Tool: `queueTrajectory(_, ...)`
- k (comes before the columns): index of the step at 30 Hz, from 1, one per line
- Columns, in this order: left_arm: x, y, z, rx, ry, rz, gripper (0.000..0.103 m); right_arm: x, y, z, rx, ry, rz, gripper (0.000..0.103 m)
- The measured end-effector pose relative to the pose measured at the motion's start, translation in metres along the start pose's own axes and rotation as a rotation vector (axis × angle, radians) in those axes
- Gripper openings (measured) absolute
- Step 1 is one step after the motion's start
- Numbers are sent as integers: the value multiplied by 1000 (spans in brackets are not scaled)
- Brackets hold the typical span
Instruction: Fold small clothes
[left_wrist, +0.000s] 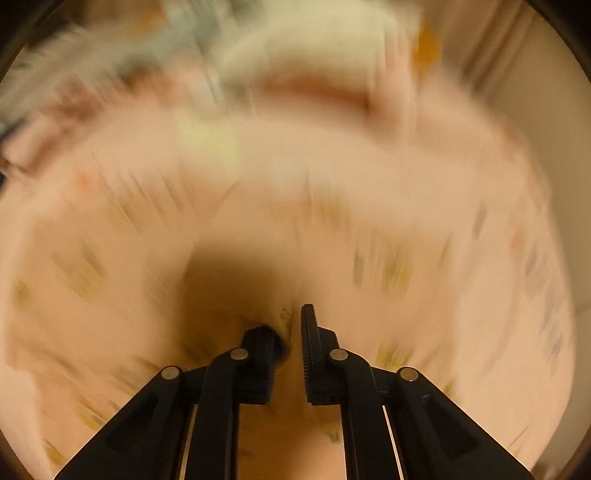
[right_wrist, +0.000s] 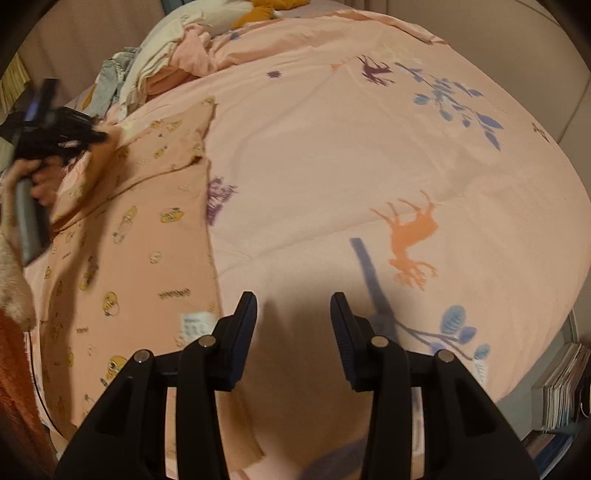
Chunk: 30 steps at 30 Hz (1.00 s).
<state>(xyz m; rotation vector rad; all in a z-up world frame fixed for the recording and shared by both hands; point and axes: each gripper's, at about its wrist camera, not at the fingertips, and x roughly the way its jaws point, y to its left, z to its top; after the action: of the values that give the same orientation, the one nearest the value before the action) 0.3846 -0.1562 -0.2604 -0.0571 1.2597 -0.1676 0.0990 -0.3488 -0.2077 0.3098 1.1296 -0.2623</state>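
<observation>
A small peach garment (right_wrist: 140, 236) with yellow cartoon prints lies on the left of the bed. In the right wrist view my left gripper (right_wrist: 94, 138) is at its far left edge, lifting a fold of it. The left wrist view is motion-blurred: the left gripper (left_wrist: 291, 328) has its fingers nearly together with peach cloth (left_wrist: 288, 369) pinched between them. My right gripper (right_wrist: 293, 325) is open and empty, hovering over the bed just right of the garment's near edge.
A pink bedspread (right_wrist: 369, 166) with deer and leaf prints covers the bed. A pile of other clothes (right_wrist: 162, 66) lies at the far left corner. Stacked books (right_wrist: 565, 384) stand beside the bed at the right.
</observation>
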Motion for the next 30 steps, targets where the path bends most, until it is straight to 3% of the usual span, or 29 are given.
queueTrajectory(2, -14, -15, -14, 101, -135, 84, 10, 1, -8, -4, -5, 23, -26, 42)
queueTrajectory(4, -32, -24, -24, 221, -131, 129, 22, -1, -12, -5, -8, 27, -33, 46)
queueTrajectory(6, -60, -26, -32, 351, -107, 95, 25, -3, -15, -5, -3, 24, -26, 51)
queueTrajectory(8, -90, -12, -41, 371, -158, 127, 29, -4, -13, -2, 13, 15, -10, 55)
queueTrajectory(10, -119, 14, -45, 349, -229, 147, 55, -5, -4, 1, 27, 1, 37, 56)
queueTrajectory(12, -140, 48, -50, 282, -286, 138, 68, -3, 11, 4, 11, 7, 68, 57)
queueTrajectory(16, -143, 130, -63, 127, -260, 151, 67, -2, 44, 9, -67, 5, 86, 61)
queueTrajectory(20, -106, 192, -82, 10, -188, 146, 65, 4, 64, 11, -109, 13, 84, 65)
queueTrajectory(24, -86, 211, -93, -55, -159, 68, 62, 14, 78, 5, -134, 50, 111, 65)
queueTrajectory(27, -72, 204, -81, -71, -176, 65, 59, 19, 87, 3, -151, 69, 92, 65)
queueTrajectory(30, -52, 197, -70, -70, -134, 81, 50, 15, 91, 9, -158, 60, 93, 65)
